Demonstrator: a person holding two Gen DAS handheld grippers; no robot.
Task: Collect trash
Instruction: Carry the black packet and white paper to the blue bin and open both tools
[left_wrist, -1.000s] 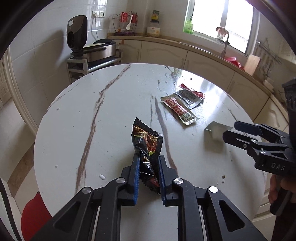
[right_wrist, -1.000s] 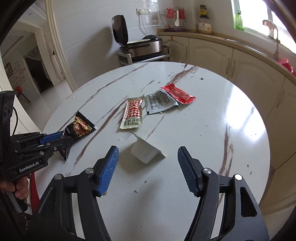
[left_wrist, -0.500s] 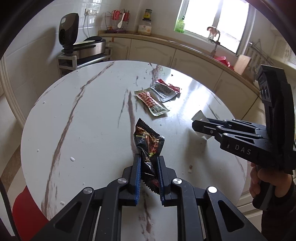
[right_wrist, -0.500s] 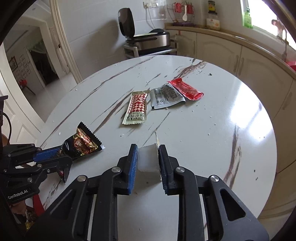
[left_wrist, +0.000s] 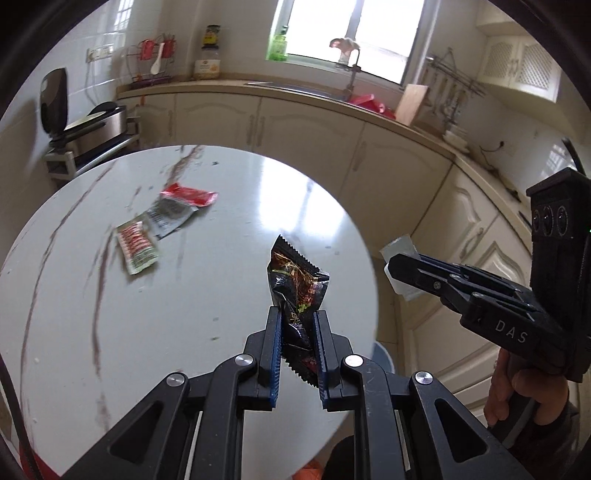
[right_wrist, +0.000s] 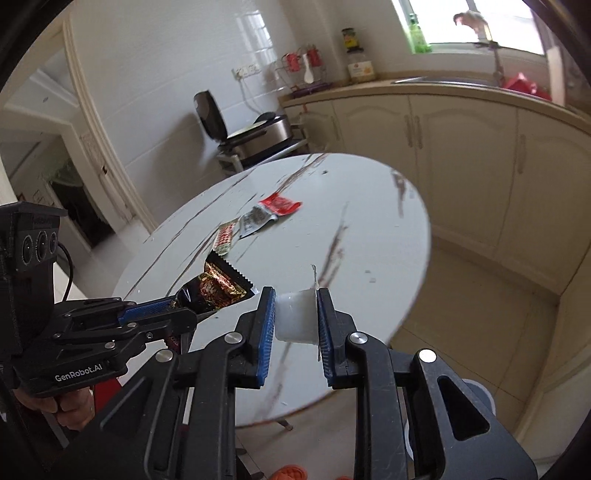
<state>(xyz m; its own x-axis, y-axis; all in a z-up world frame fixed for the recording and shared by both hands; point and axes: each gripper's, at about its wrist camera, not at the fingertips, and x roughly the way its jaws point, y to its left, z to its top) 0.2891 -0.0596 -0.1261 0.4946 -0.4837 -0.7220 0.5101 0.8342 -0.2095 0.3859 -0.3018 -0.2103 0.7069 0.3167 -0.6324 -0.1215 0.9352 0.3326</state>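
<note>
My left gripper (left_wrist: 297, 312) is shut on a crumpled black snack wrapper (left_wrist: 295, 280), held in the air over the near right part of the round marble table (left_wrist: 221, 332). My right gripper (right_wrist: 296, 295) is shut on a small white plastic cup (right_wrist: 295, 317) with a peeled lid, lifted above the table's near edge. In the left wrist view that cup (left_wrist: 397, 245) sticks out beyond the table's right rim. A red-and-white wrapper (left_wrist: 137, 246), a grey wrapper (left_wrist: 170, 216) and a red wrapper (left_wrist: 190, 194) lie together on the far left of the table.
Cream cabinets (left_wrist: 303, 125) and a counter with a sink curve behind and to the right of the table. An open appliance (right_wrist: 255, 136) stands on a rack at the far left. A pale round container (right_wrist: 476, 395) sits on the tiled floor right of the table.
The right gripper closed on the white cup and lifted it off the table. Both grippers swung to the right with their loads, so the table has slid left in both views.
</note>
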